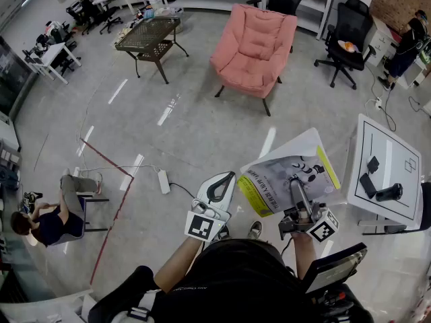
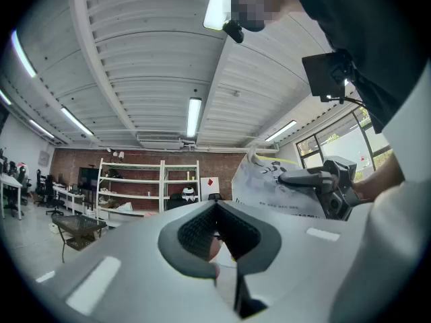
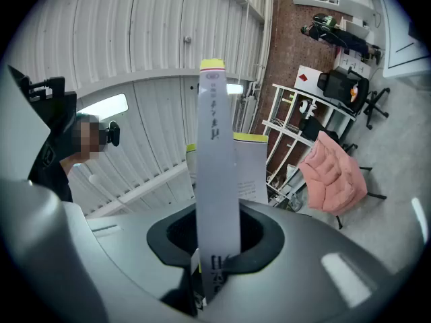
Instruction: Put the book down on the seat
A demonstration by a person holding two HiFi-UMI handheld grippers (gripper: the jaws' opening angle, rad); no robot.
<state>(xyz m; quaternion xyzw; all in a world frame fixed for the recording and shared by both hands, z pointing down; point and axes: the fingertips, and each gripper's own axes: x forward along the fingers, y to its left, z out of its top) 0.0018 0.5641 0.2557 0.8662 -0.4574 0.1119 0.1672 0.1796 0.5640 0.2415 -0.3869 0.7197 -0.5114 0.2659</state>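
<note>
Office floor [image 1: 202, 126] ahead: book [image 1: 289, 180] well short of the pink armchair [image 1: 254, 46], pinched by one edge in the right claw [image 1: 295, 184]; left claw [image 1: 225, 179] closed, empty. With so thin a grip, it could drop early.

The thin grey-and-white book [image 1: 286, 177] with a yellow edge band is being held clamped between the fingers [image 1: 300, 199] of the right gripper [image 1: 297, 190], spreading out ahead of them, while the pink cushioned seat [image 1: 254, 44] is standing well beyond their tips.
</note>
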